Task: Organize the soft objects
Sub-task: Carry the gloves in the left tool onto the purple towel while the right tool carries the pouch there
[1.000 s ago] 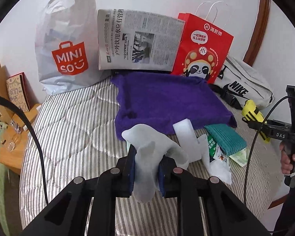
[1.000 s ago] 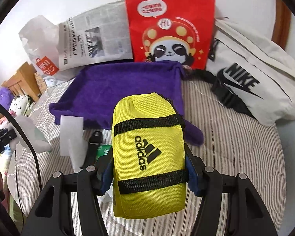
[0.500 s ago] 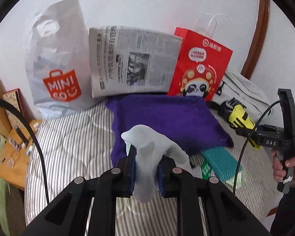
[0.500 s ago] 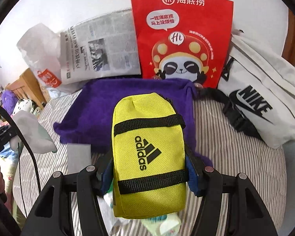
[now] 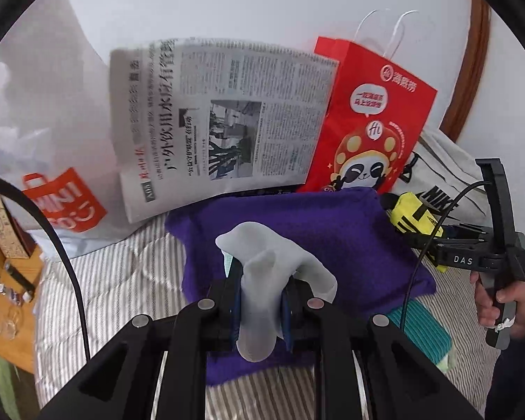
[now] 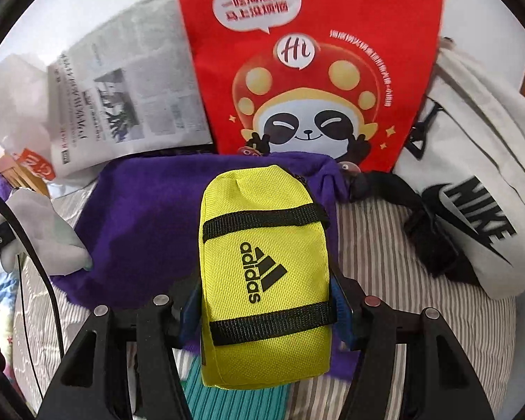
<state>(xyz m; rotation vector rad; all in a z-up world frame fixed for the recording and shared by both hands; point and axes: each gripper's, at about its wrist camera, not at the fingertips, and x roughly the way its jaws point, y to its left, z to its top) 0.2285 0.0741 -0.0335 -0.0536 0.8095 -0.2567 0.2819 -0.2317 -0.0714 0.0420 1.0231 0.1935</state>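
Risk judged first: limp pale grey sock (image 5: 262, 280) pinched only at mid-length by left hand-held gripper (image 5: 260, 309), toe and cuff flopping free above and below the pads, so likely to slide out or snag on the rumpled purple fleece towel (image 5: 332, 238) spread across the centre of the left wrist frame. Bulky yellow nylon Adidas pouch with black webbing straps (image 6: 266, 273) clamped across its width by right hand-held gripper (image 6: 264, 311); smooth fabric and overhang beyond the pads judged apt to let it twist or slip if swung fast. Tall red paper bag with panda print (image 6: 311, 70), upper centre of the right wrist frame, leaning against the wall and judged easy to knock over. Black cable (image 5: 413, 262) looped across the right of the left wrist frame, a possible catch point. Sock seen lower centre of the left wrist frame, above the purple towel on the striped bed (image 5: 122, 280); soft, creased, thin knit. Pouch seen centre of the right wrist frame, over the towel's near edge, plump and lightly padded. Teal ribbed cloth (image 5: 423, 329) left lying at lower right, untouched.
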